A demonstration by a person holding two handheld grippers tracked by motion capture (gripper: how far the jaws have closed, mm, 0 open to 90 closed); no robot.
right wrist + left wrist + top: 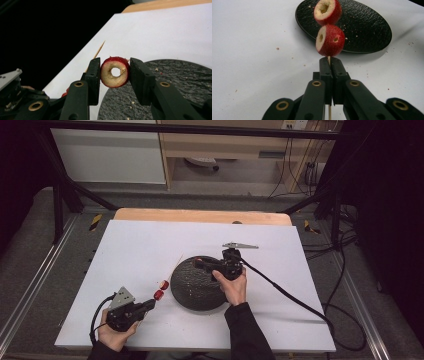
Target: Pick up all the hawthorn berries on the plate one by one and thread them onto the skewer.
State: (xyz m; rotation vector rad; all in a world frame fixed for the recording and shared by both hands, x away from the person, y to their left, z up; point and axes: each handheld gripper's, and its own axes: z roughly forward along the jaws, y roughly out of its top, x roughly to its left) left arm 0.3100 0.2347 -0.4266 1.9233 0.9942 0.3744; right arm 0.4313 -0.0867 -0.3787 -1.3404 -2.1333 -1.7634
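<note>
Left gripper (329,62): jaws clamped on skewer (329,59), steadying two threaded fruits (330,40).
Right gripper (115,72): pinching cored fruit ring (115,72), hole lined toward skewer tip, ten o'clock.
Plate (192,287): beneath, catching crumbs.

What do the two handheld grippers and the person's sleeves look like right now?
Both the left gripper and the right gripper are black, with brass-ringed pivots on the fingers, a grey three-cornered plate on top and a trailing black cable. The sleeves are dark.
</note>
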